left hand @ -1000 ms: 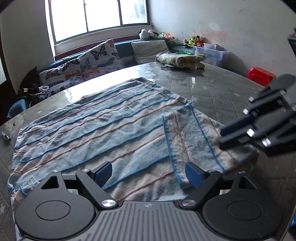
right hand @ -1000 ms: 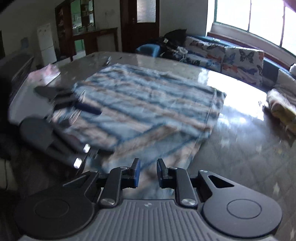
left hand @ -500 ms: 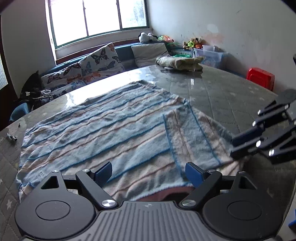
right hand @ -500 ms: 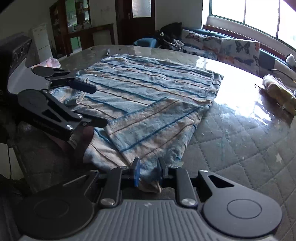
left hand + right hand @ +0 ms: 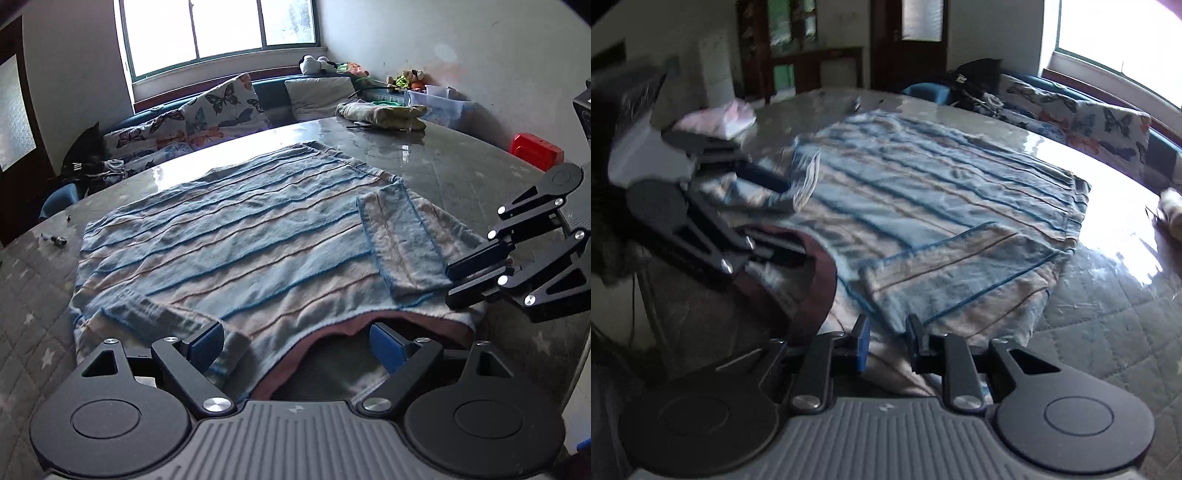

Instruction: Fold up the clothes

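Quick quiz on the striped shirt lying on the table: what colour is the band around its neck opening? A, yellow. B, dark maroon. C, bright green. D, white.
B: the striped shirt has a dark maroon neckband curving around its neck opening at the near edge, seen in both wrist views.

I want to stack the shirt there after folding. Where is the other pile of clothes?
In the left wrist view, the pile of clothes sits on the table's far right edge, beyond the striped shirt.
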The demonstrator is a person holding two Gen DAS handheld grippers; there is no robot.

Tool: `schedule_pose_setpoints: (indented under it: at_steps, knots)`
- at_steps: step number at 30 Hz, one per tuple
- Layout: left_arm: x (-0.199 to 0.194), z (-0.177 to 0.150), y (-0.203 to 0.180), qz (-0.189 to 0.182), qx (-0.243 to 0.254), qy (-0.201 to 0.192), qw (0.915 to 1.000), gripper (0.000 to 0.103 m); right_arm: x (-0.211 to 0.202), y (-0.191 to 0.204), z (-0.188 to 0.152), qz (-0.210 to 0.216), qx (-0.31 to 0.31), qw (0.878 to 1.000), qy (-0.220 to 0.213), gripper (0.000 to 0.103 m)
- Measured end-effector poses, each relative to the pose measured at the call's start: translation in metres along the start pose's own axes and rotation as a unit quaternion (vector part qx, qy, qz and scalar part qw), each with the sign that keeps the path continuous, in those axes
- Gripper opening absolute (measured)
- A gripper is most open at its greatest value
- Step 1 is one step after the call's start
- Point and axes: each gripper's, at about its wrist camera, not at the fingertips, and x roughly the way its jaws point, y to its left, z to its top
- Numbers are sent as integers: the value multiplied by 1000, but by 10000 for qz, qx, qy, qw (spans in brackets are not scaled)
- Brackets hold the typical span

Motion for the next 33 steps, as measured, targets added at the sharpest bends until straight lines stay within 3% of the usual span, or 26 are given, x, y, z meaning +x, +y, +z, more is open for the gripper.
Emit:
schedule_pose_setpoints:
  at_steps: [6, 10, 20, 23, 33]
  knots:
    - [-13, -5, 8, 74, -139, -17, 9999, 88, -7, 9, 8, 199, -181, 9995, -136, 23]
    - [-20, -13, 16, 205, -92, 93, 9997, 88, 0, 18, 6, 423, -331, 9986, -6, 23]
    - [-36, -31, 37, 565, -294, 255, 9976, 88, 1, 16, 5, 444, -307, 9985, 1, 25]
    - [-41, -33, 42, 625, -354, 247, 9971, 88, -1, 16, 6, 426, -286, 9987, -38, 30]
    - [-50, -48, 39, 1118, -136, 409, 9928, 89, 0, 15, 3, 443, -262, 9987, 24, 33]
